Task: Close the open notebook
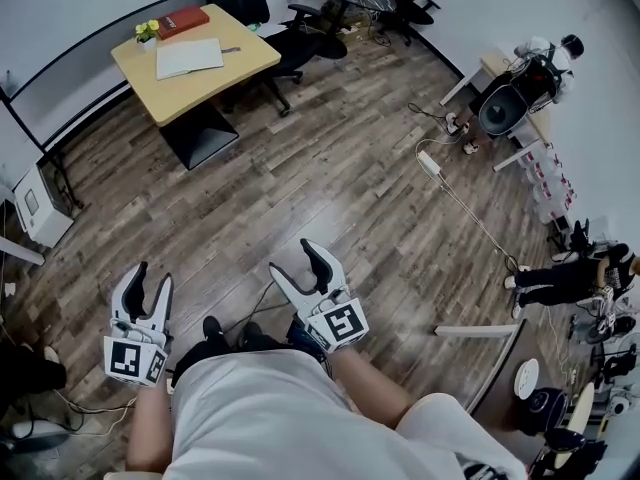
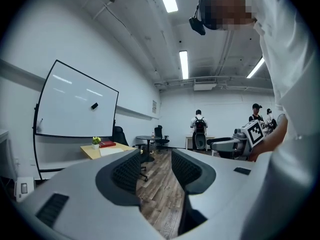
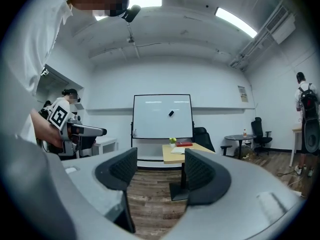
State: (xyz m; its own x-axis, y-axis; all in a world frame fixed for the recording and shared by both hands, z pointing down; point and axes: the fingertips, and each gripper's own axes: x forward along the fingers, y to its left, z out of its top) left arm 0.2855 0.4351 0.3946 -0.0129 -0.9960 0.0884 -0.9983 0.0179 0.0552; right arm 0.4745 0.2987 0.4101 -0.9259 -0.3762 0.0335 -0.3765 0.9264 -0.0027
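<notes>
The open notebook (image 1: 189,57) lies with white pages up on a small wooden table (image 1: 240,68) far across the room; it also shows small as the notebook (image 3: 178,149) and the notebook (image 2: 111,151). My left gripper (image 1: 148,286) hovers open over the floor at the lower left, nothing between its jaws. My right gripper (image 1: 297,262) is open too and holds nothing. Both are far from the table. In its own view the left gripper (image 2: 155,165) aims down the room; the right gripper (image 3: 160,165) faces the table.
A red book (image 1: 182,21) and a small potted plant (image 1: 147,31) share the table. Black office chairs (image 1: 300,38) stand beside it, a whiteboard (image 3: 162,116) behind it. A power strip with cable (image 1: 430,162) lies on the wood floor. Other people (image 1: 560,278) are at the right.
</notes>
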